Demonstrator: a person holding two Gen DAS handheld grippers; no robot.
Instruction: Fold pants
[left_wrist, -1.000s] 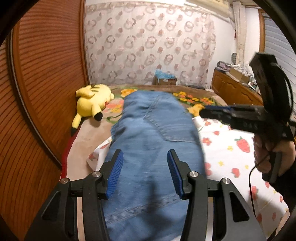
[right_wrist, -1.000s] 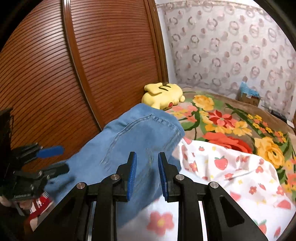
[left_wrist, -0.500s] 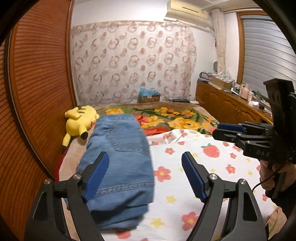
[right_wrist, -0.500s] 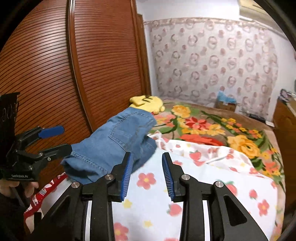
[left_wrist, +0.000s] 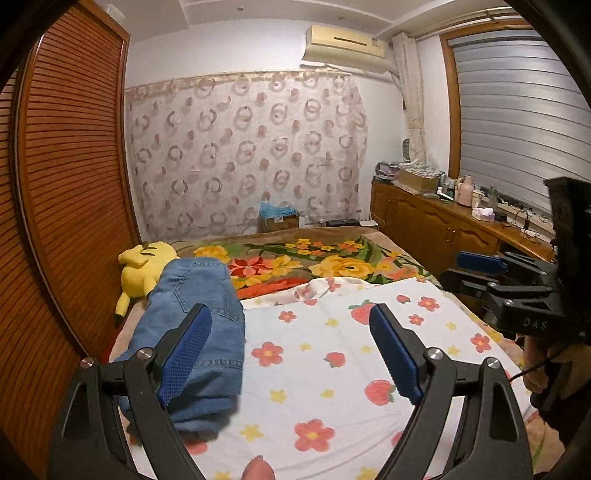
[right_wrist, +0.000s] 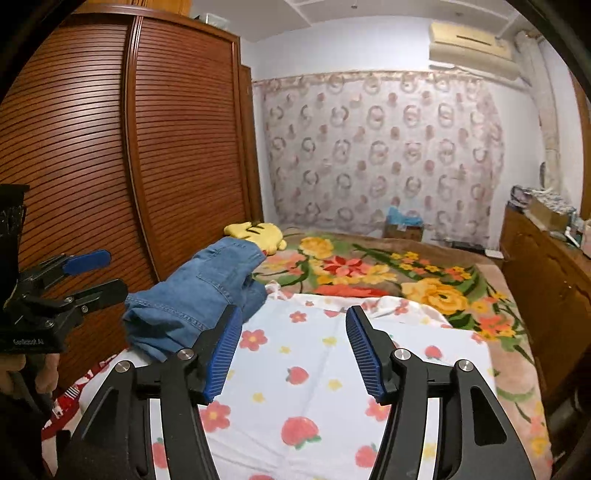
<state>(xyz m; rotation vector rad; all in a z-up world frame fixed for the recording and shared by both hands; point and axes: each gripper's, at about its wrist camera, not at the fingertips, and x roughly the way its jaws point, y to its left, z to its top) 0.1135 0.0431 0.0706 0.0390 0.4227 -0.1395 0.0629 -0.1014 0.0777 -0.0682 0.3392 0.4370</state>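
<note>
The blue jeans (left_wrist: 199, 325) lie folded in a long stack on the left side of the bed, next to the wardrobe; they also show in the right wrist view (right_wrist: 207, 291). My left gripper (left_wrist: 291, 347) is wide open and empty, raised above the bed, its left pad over the jeans' near end. My right gripper (right_wrist: 293, 347) is open and empty above the white sheet, to the right of the jeans. Each gripper shows in the other's view: the right one (left_wrist: 480, 273), the left one (right_wrist: 88, 273).
A white sheet with strawberries and flowers (left_wrist: 351, 354) covers the near bed; a floral blanket (left_wrist: 325, 262) lies beyond. A yellow plush toy (left_wrist: 142, 266) sits behind the jeans. A slatted wooden wardrobe (right_wrist: 110, 166) stands at left, a wooden cabinet (left_wrist: 436, 225) at right.
Both grippers have pulled back and up from the jeans and opened wider. The jeans now rest folded on the bed, farther away in both views.
</note>
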